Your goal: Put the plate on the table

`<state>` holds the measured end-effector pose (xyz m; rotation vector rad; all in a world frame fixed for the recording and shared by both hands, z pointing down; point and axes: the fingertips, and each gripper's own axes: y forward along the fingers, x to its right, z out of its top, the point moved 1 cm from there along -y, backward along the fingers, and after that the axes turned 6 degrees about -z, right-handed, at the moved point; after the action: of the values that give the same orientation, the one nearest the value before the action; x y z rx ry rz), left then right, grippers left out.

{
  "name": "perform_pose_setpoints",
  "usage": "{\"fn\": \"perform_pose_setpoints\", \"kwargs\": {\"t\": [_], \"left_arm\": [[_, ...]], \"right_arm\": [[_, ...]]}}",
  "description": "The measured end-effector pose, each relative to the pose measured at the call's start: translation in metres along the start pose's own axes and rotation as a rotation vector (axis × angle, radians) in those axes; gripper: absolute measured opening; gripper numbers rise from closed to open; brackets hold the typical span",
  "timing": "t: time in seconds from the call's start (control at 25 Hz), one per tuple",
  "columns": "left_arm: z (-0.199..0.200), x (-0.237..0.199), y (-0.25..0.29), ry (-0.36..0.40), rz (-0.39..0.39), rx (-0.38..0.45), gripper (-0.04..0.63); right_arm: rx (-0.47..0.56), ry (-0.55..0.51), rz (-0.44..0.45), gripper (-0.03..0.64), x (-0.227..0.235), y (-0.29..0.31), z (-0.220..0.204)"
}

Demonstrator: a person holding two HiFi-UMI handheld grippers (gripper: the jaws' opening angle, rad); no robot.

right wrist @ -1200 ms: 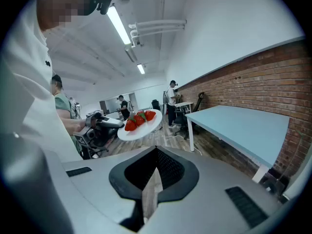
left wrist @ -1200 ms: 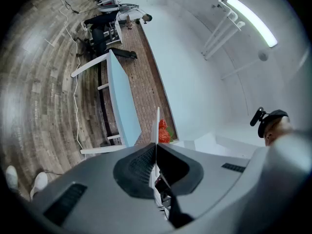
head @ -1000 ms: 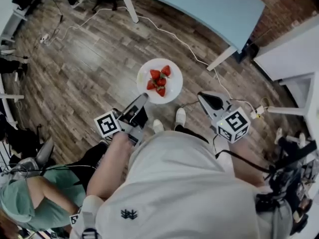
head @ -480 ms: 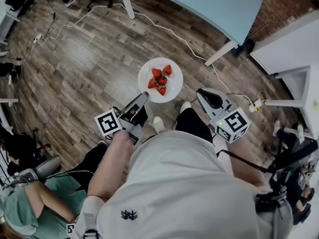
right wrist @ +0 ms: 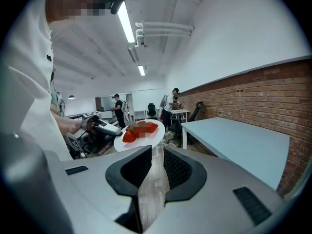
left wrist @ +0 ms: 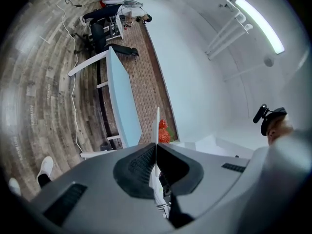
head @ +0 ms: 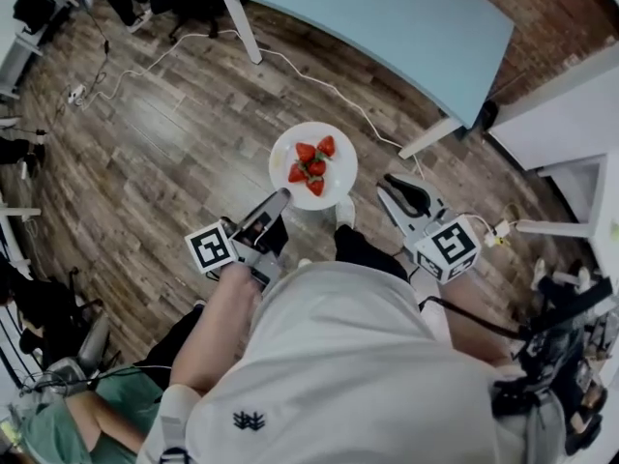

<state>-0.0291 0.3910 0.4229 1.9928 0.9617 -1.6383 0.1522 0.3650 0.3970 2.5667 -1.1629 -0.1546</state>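
A white plate (head: 288,153) carrying several strawberries (head: 311,162) hangs in the air over the wooden floor, short of the light-blue table (head: 387,17). My left gripper (head: 280,197) is shut on the plate's near rim. In the left gripper view the plate (left wrist: 157,126) shows edge-on between the closed jaws, with the strawberries (left wrist: 164,130) to its right. My right gripper (head: 392,188) hovers to the right of the plate, slightly open and holding nothing. In the right gripper view the plate (right wrist: 153,134) is ahead and to the left, and the table (right wrist: 234,135) lies to the right.
A white cable (head: 329,85) runs across the floor under the table's near edge. A white table leg (head: 238,25) stands at the left, another leg (head: 430,135) at the right. White furniture (head: 566,95) stands at the far right. A seated person (head: 87,419) is at the lower left.
The person has stepped forward; the table looks larger and nearer. The plate, still in my left gripper, has moved with it towards the table. The right gripper has moved along beside it.
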Motion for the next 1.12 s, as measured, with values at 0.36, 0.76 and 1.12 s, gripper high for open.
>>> {"fn": "perform_pose_setpoints", "kwargs": {"t": [0.36, 0.76, 1.12], "left_arm": [[0.077, -0.017, 0.105, 0.048, 0.038, 0.019, 0.006], [0.179, -0.051, 0.177, 0.036, 0.028, 0.050, 0.006], [0.326, -0.094, 0.221, 0.027, -0.010, -0.033, 0.006]], "right_arm": [[0.038, -0.067, 0.020, 0.063, 0.126, 0.063, 0.046], [0.017, -0.078, 0.045, 0.063, 0.193, 0.161, 0.072], [0.000, -0.061, -0.047, 0.063, 0.222, 0.288, 0.126]]}}
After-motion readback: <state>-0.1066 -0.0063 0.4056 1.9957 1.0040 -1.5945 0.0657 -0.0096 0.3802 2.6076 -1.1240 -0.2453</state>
